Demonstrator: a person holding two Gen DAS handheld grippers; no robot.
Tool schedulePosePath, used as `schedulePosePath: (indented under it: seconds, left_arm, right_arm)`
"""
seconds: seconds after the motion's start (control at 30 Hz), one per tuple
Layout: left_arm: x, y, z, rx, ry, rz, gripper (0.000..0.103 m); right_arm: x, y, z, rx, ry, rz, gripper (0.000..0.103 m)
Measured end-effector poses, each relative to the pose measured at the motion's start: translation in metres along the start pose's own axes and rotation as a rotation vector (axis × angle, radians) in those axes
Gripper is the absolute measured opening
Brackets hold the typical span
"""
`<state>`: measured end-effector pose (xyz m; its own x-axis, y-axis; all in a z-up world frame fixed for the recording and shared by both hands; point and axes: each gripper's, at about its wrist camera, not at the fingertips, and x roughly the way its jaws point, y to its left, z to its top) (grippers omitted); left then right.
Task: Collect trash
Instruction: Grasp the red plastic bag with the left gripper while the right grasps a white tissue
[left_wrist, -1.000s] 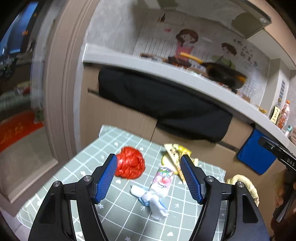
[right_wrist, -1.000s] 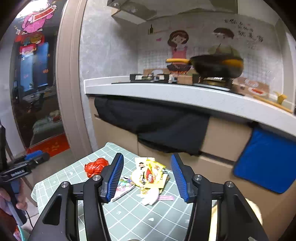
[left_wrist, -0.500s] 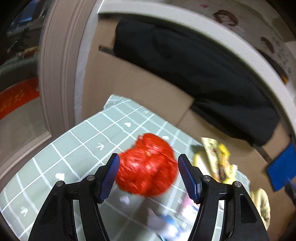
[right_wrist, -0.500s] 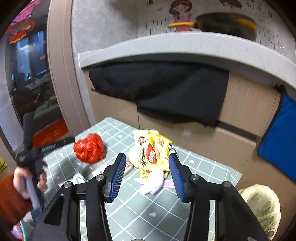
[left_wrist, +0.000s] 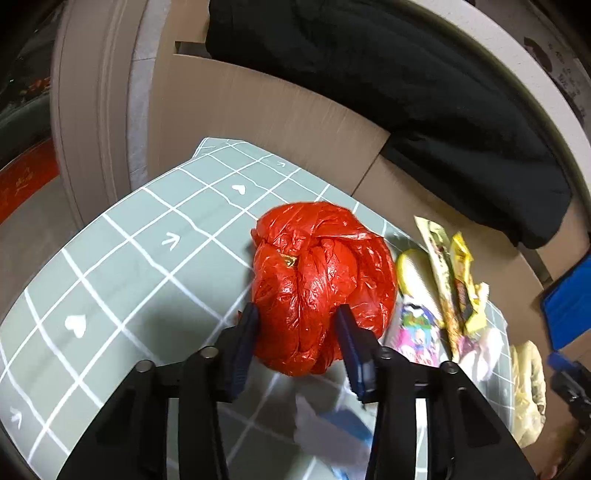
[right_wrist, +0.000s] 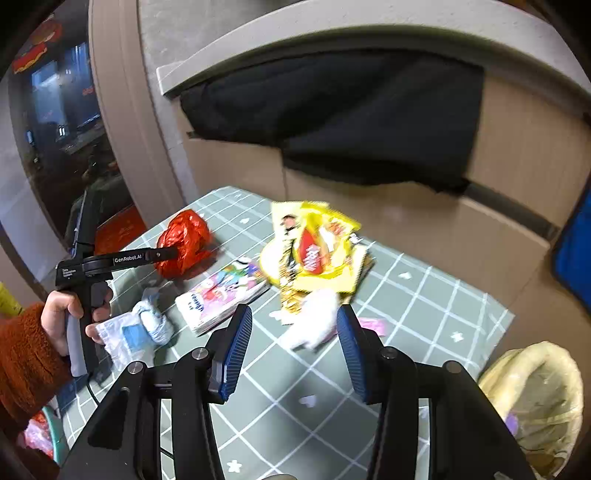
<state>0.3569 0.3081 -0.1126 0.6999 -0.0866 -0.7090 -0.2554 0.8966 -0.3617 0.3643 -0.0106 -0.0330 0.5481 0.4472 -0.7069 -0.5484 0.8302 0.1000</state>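
Observation:
A crumpled red plastic bag (left_wrist: 321, 280) lies on the green checked tablecloth (left_wrist: 140, 258). My left gripper (left_wrist: 297, 326) has its blue jaws pressing into the near side of the bag; it also shows from the side in the right wrist view (right_wrist: 173, 253), against the bag (right_wrist: 184, 236). My right gripper (right_wrist: 293, 325) is open and empty, just above a white crumpled tissue (right_wrist: 314, 321). Yellow snack wrappers (right_wrist: 317, 254), a colourful cartoon packet (right_wrist: 225, 291) and a white-and-blue wad (right_wrist: 144, 325) lie nearby.
A bin lined with a yellowish bag (right_wrist: 535, 398) stands off the table's right side. Cardboard panels (right_wrist: 406, 221) and a black cloth (right_wrist: 351, 110) hang under the counter behind the table. A door frame (right_wrist: 122, 110) is at the left.
My left gripper has moved forward and down onto the red bag and its jaws have narrowed around it. My right gripper has dropped closer to the table, over the white tissue.

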Motion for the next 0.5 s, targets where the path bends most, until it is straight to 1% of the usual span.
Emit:
schedulePosePath:
  seconds: [0.17,0.27,0.37,0.43,0.5]
  left_arm:
    - [-0.042,0.002,-0.016,-0.021,-0.038,-0.013,0.039]
    - [-0.08,0.007,-0.023,-0.026,-0.098,-0.019,0.039]
    - [-0.108,0.018,-0.027,-0.045,-0.151,0.017,0.039]
    - [-0.125,0.026,-0.031,-0.058,-0.184,0.057,0.039]
    - [-0.137,0.033,-0.037,-0.07,-0.2,0.068,0.039]
  right_arm:
    - [0.012,0.027,-0.005,-0.062,0.037,0.08,0.045]
    - [0.02,0.05,-0.005,-0.113,0.059,0.14,0.045]
    - [0.028,0.074,-0.003,-0.158,0.079,0.204,0.045]
    - [0.034,0.086,-0.002,-0.184,0.085,0.232,0.045]
    - [0.044,0.103,-0.001,-0.223,0.091,0.254,0.045]
